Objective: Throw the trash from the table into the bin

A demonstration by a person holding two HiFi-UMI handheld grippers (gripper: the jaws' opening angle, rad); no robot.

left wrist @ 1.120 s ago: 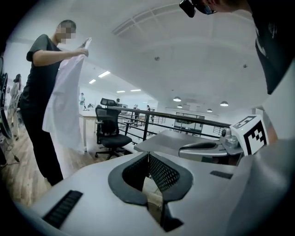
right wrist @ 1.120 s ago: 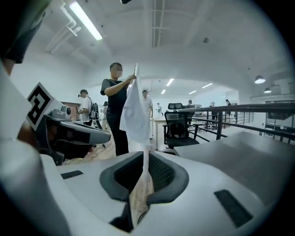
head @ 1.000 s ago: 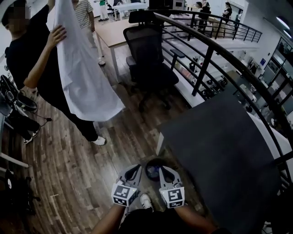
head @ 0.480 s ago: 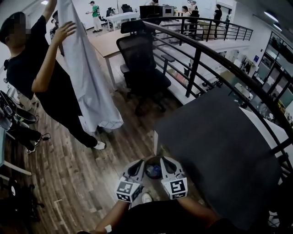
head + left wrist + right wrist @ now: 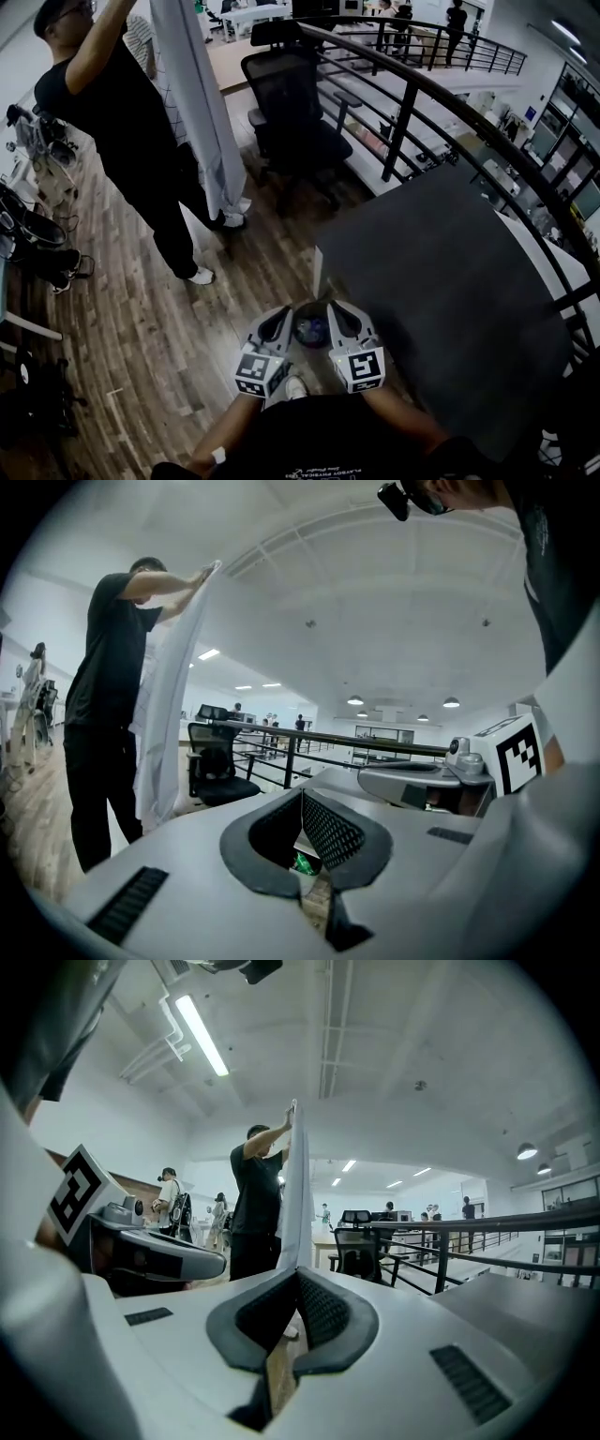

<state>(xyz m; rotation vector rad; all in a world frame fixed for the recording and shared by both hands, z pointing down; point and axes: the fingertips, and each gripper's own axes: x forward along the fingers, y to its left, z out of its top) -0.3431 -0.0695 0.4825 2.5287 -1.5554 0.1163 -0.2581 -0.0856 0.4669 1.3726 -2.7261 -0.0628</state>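
Note:
In the head view, a small dark round bin (image 5: 311, 329) with bits of trash in it stands on the wooden floor by the near left corner of the dark table (image 5: 450, 300). My left gripper (image 5: 280, 316) and right gripper (image 5: 334, 309) hang side by side over the bin's two sides, both pointing forward. The left gripper (image 5: 302, 795) is shut with nothing in it; a green scrap (image 5: 302, 862) shows below through the gap behind its pads. The right gripper (image 5: 298, 1275) is also shut and empty. No trash shows on the visible part of the tabletop.
A person in black (image 5: 122, 131) stands at the left, holding up a long white cloth (image 5: 197, 103). A black office chair (image 5: 295, 103) stands ahead. A curved black railing (image 5: 412, 94) runs behind the table. Bags and cables (image 5: 33, 234) lie at the far left.
Both grippers have risen a little over the bin, still shut. The person has lifted the white cloth higher, so it now hangs as a narrow strip.

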